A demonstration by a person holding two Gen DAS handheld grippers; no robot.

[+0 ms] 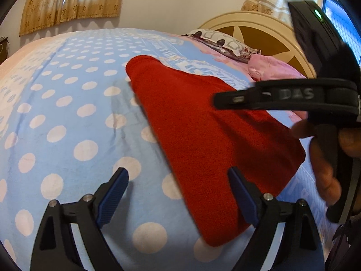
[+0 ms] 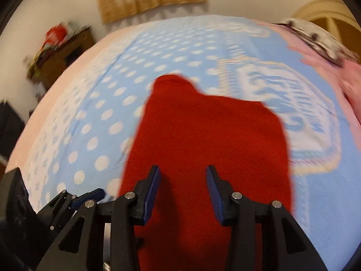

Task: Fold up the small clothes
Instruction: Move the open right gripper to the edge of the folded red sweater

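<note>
My left tongs [image 1: 178,194] and right tongs [image 2: 183,192] gape empty above the red fleece garment [image 2: 203,149]; a patterned pillow [image 1: 222,41] lies at one o'clock on the blue polka-dot bedspread [image 1: 67,122].

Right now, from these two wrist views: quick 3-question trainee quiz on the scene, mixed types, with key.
1. True or false: the left gripper is shut on the red fleece garment.
2. What does the garment lie on? A) wooden floor B) blue bedspread with white polka dots C) chair
3. Fill in: the right gripper hangs over the garment with its jaws ____.

Key: 1 false; 2 B; 3 open.
</note>
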